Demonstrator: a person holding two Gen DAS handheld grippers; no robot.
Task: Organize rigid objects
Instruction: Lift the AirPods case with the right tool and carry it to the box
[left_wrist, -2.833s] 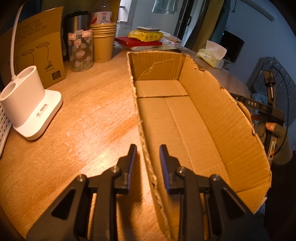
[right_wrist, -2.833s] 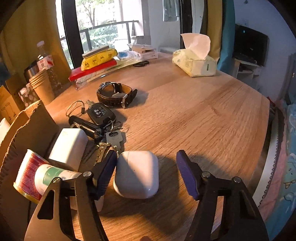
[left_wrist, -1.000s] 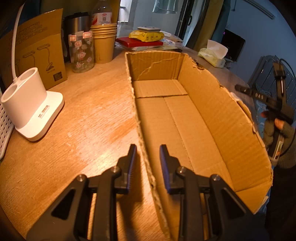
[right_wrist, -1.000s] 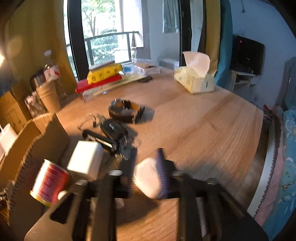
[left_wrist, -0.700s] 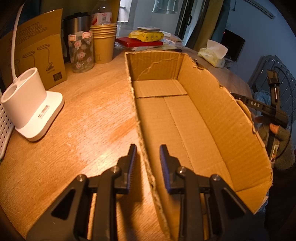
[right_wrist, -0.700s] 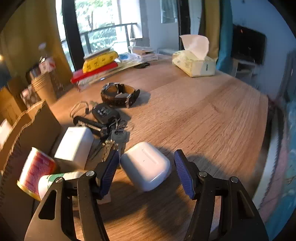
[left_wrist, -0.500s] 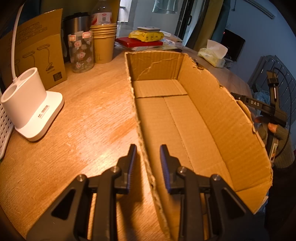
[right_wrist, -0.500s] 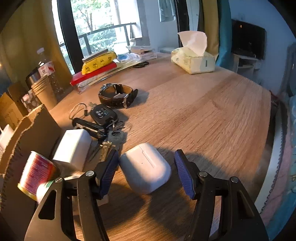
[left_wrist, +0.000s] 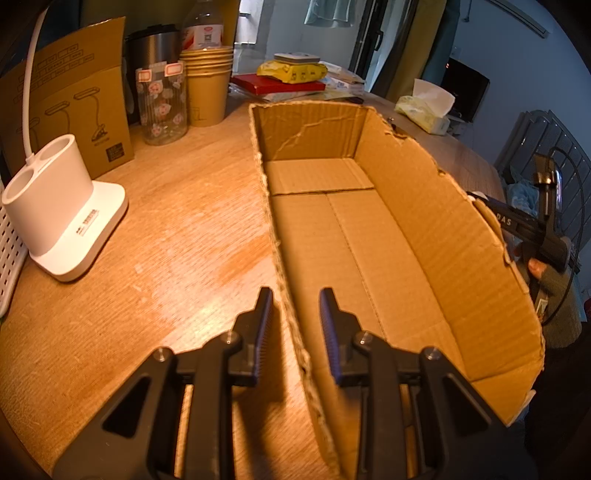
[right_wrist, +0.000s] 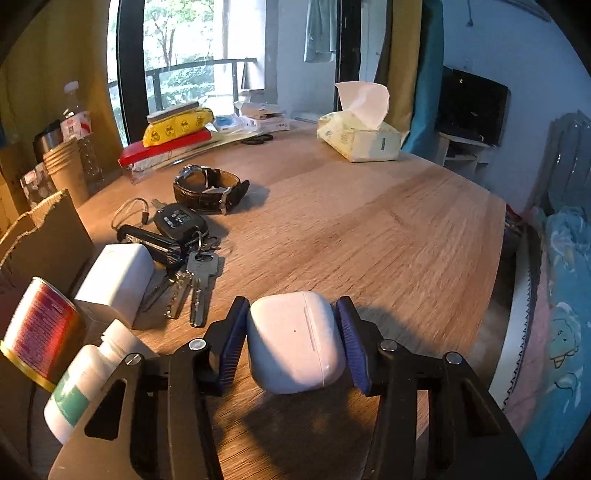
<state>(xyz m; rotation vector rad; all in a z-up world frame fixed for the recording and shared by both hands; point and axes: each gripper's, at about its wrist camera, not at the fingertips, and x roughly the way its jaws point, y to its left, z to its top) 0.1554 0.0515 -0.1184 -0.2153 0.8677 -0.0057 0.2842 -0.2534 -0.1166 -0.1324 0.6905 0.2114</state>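
My right gripper (right_wrist: 293, 332) is shut on a white earbuds case (right_wrist: 295, 341), its blue pads pressed on both sides, just above the wooden table. To its left lie a bunch of keys (right_wrist: 197, 282) with a black car fob (right_wrist: 179, 221), a white charger block (right_wrist: 118, 278), a red tin can (right_wrist: 40, 328), a white bottle (right_wrist: 88, 380) and a brown leather watch (right_wrist: 208, 188). My left gripper (left_wrist: 295, 317) straddles the near left wall of an empty open cardboard box (left_wrist: 369, 236), jaws narrowly apart, not pressing the wall.
A white lamp base (left_wrist: 62, 206), a glass jar (left_wrist: 162, 107), stacked paper cups (left_wrist: 207, 88) and a cardboard package (left_wrist: 74, 107) stand left of the box. A tissue pack (right_wrist: 360, 136) and a red and yellow stack (right_wrist: 173, 136) sit at the table's far side.
My right gripper has closed on the earbuds case, which was lying loose between the open jaws. The left gripper has not moved.
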